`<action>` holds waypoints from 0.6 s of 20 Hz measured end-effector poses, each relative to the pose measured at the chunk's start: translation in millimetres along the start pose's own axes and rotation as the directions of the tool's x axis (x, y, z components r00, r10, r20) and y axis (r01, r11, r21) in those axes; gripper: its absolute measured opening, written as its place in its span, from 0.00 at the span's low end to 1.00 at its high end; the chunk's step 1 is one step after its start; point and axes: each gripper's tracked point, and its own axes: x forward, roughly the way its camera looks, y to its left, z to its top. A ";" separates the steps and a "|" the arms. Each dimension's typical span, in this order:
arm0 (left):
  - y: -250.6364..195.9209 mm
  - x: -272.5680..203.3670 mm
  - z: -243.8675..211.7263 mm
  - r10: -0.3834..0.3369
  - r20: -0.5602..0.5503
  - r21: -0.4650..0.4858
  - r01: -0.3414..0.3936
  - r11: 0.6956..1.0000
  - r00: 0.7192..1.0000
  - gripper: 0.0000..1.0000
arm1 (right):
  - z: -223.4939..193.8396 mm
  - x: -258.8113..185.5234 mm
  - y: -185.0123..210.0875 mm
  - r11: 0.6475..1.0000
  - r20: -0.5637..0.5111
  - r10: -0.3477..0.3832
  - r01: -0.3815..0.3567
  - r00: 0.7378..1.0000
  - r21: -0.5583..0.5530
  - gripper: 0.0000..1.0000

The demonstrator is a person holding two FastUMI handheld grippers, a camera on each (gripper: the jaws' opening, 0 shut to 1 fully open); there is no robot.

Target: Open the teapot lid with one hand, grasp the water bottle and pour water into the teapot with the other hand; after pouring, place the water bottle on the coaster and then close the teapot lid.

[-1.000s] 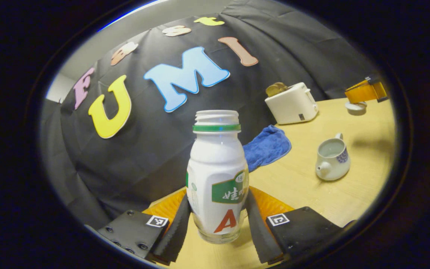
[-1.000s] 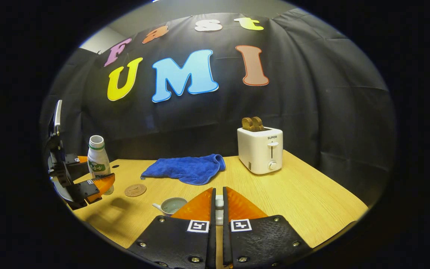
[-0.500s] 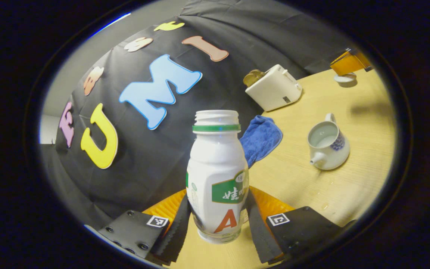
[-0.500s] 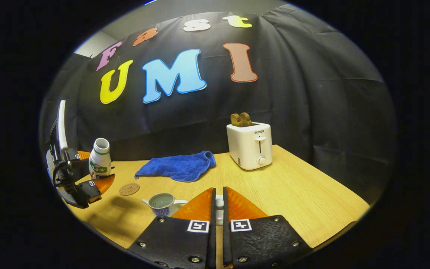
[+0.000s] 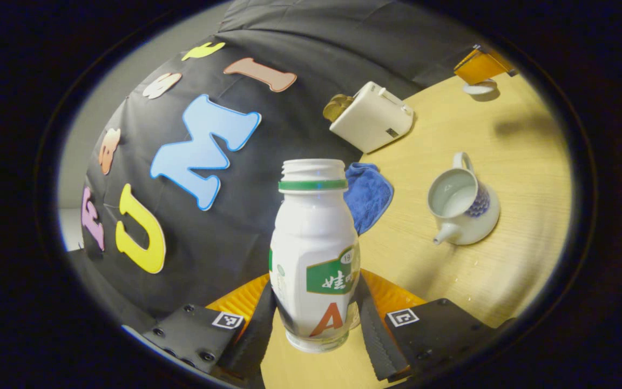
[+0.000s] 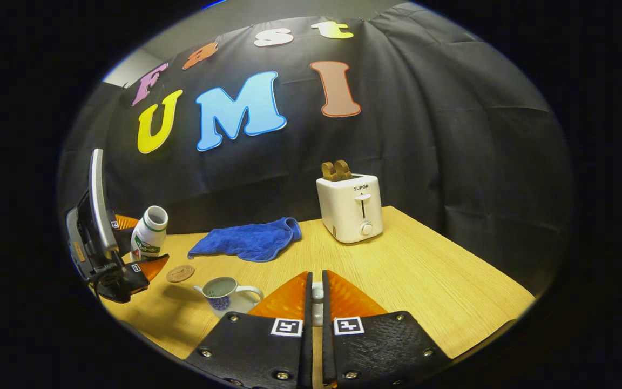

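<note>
The pouring step is in hand: the left tongs [image 5: 315,319] are clamping the uncapped water bottle [image 5: 314,254] by its lower body, tilting it toward the open teapot [image 5: 462,208] on the counter [image 5: 505,162]. Next, I judge, the mouth is needing to come above the teapot's opening. The right tongs [image 6: 316,302] are pressing together on the small lid [image 6: 317,296].

I see bare table [image 6: 430,286] open on my right past the toaster [image 6: 350,208], while the blue cloth [image 6: 249,243], coaster [image 6: 180,273] and open teapot [image 6: 223,294] crowd the left side.
</note>
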 end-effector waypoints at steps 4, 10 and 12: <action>-8.8 2.9 8.6 -0.007 -0.012 0.085 0.008 0.996 1.000 0.87 | -1.4 0.6 -7.3 1.000 -0.002 -0.005 0.005 1.000 0.011 0.07; -12.9 5.7 15.8 0.010 -0.018 0.208 -0.006 0.978 1.000 0.87 | -3.3 -2.3 -17.2 1.000 -0.003 -0.016 0.016 1.000 0.019 0.07; -11.1 7.1 16.9 0.018 -0.024 0.242 -0.012 0.970 1.000 0.87 | -4.6 -2.4 -19.8 1.000 -0.004 -0.017 0.017 1.000 0.023 0.07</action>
